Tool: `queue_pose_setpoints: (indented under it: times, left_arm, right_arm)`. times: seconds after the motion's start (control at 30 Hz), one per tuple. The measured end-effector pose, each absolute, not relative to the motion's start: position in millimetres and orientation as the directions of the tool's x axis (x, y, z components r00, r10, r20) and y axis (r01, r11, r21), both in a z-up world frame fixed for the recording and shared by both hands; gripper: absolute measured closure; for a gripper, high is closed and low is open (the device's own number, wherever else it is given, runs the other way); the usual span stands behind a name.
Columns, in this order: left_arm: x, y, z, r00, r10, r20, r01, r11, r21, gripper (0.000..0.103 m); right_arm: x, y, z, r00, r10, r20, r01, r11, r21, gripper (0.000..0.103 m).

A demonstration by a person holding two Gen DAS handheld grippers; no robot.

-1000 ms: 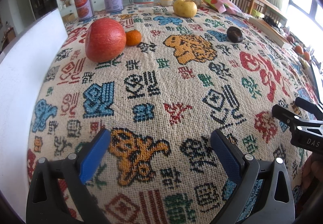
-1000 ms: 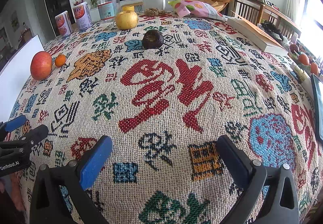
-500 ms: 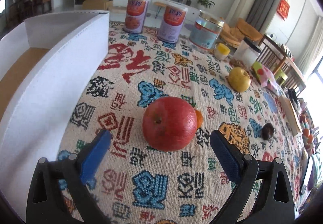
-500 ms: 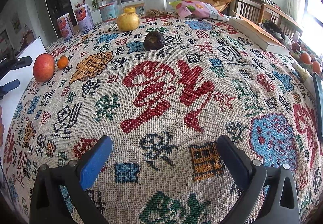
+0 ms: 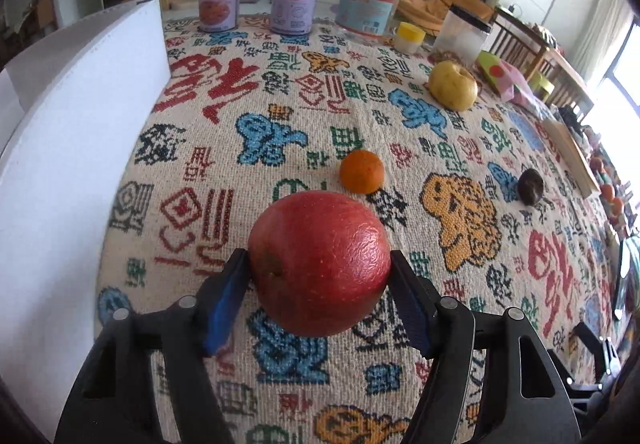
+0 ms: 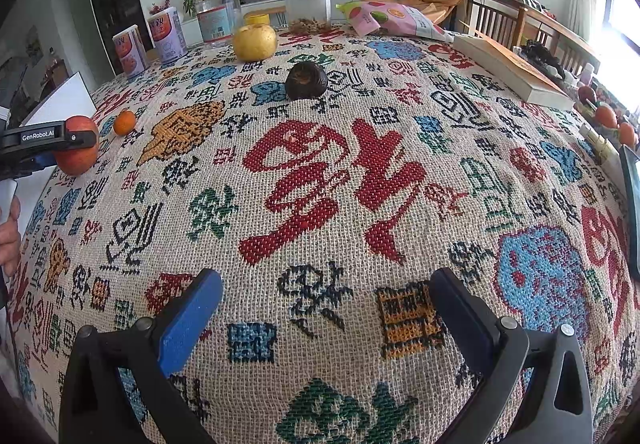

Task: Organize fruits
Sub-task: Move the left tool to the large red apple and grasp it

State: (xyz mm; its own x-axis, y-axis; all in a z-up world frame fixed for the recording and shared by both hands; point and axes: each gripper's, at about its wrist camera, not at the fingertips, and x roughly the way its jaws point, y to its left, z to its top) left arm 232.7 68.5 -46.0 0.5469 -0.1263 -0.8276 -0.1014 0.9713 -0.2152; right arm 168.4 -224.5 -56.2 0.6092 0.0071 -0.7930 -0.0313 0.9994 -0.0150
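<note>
Red apple (image 5: pixel 320 264) pinched between left gripper (image 5: pixel 320 292) fingers, right gripper (image 6: pixel 326 308) fingers spread over tablecloth (image 6: pixel 320 180).

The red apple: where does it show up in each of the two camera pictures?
Left wrist view: red apple low centre, between the left gripper fingers.
Right wrist view: red apple far left edge.
Shared landmark: small orange just beyond it.

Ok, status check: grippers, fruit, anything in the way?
Left gripper shut on red apple. Right gripper open, empty, over tablecloth. Small orange just beyond apple, apart. White box left, path unobstructed.
</note>
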Motion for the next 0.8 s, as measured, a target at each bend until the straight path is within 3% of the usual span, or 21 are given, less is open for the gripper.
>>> queue_pose_setpoints:
  times: [0.1, 0.37, 0.47, 0.63, 0.8]
  left_arm:
    - [192.6, 53.5, -47.4, 0.523, -0.19, -0.831, -0.025, 0.971, -0.238, 0.032]
    - [136.5, 49.5, -45.1, 0.592, -0.179, -0.786, 0.042, 0.98, -0.192, 0.028]
    - [136.8, 55.9, -46.6, 0.614, -0.133, -0.778, 0.0, 0.986, -0.169, 0.013]
    - [154.6, 48.6, -61.6, 0.622, -0.108, -0.776, -0.006, 0.99, -0.143, 0.008]
    - [163.1, 28.5, -75.4, 0.602, 0.006, -0.798, -0.003, 1.0, 0.005, 0.007]
  right_arm:
    - [168.5, -224.5, -56.2, 0.609, 0.008, -0.793, -0.031, 0.999, -0.015, 0.0]
    - [168.4, -224.3, -56.6, 0.609, 0.005, -0.794, -0.031, 0.999, -0.018, 0.0]
    - [168.3, -223.7, -56.7, 0.608, 0.0, -0.794, -0.029, 0.999, -0.022, 0.0]
    - [168.4, -222.8, -56.9, 0.606, -0.007, -0.795, -0.027, 0.999, -0.029, 0.0]
    - [167.9, -223.4, -56.9, 0.606, -0.011, -0.795, -0.024, 0.999, -0.032, 0.0]
